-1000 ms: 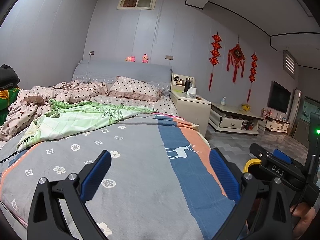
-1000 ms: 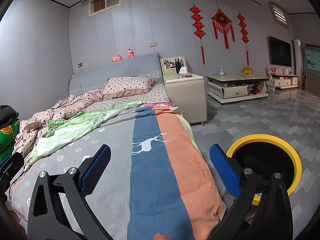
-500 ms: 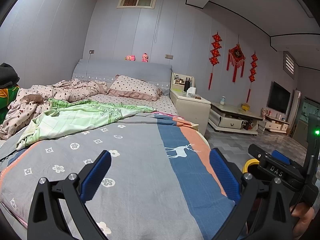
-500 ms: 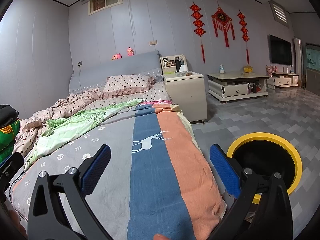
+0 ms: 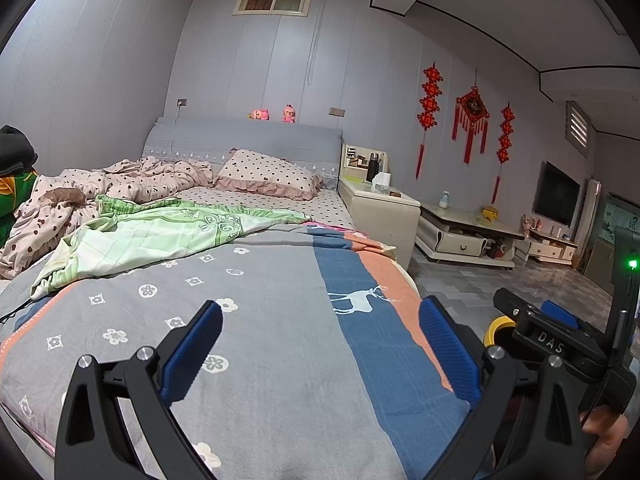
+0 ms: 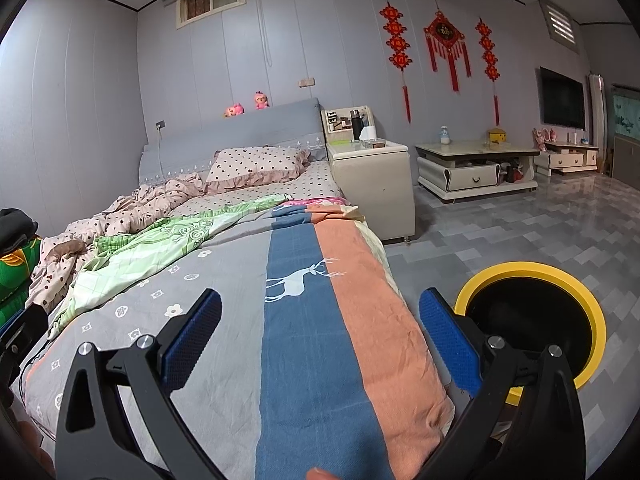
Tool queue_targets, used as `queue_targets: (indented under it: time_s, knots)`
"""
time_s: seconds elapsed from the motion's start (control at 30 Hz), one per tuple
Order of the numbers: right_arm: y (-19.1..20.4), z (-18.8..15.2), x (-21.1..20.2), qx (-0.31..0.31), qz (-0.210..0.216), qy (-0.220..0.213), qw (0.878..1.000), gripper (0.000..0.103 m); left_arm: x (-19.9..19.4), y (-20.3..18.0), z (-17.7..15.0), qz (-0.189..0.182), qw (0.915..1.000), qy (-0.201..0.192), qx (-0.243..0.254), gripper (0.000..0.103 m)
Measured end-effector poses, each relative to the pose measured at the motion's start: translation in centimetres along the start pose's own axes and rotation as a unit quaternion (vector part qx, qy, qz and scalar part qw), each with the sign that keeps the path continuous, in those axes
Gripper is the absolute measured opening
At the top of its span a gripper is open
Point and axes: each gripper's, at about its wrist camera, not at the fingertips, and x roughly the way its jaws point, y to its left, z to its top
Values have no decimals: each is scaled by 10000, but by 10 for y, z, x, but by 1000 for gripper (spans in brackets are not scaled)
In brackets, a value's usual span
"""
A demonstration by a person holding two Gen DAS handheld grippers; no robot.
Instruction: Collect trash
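Blue ribbed pads stand wide apart on both tools: the left gripper (image 5: 320, 344) and the right gripper (image 6: 320, 340) each hover spread and empty over the foot end of the bed (image 6: 224, 360), holding nothing. Compared with a second ago, very little has changed; the left view has tipped up slightly, so the headboard sits a touch lower in frame, and the right view has drifted a little toward the bed's right edge. Neither tool has closed or dropped toward anything, which I read as looking about rather than reaching.

Beyond the pads lies the grey, blue and orange cover (image 5: 340, 344), with a green quilt (image 5: 160, 236) and dotted bedding toward the head end. No scrap or wrapper shows on the bed surface or on the tiled floor (image 6: 520, 232), so no trash can be placed, and no heading or long axis can be given for it. A yellow-rimmed bin (image 6: 536, 272) stands upright on the floor just beside the bed's right edge, mouth up; its dark inside hides any contents.
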Motion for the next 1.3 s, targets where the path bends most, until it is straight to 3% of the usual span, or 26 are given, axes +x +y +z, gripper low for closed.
queue_targets:
  time_s: [1.3]
  knots:
    - [-2, -13, 6, 44, 5, 101, 9999, 95, -1, -4, -6, -28, 10000, -2, -21, 95]
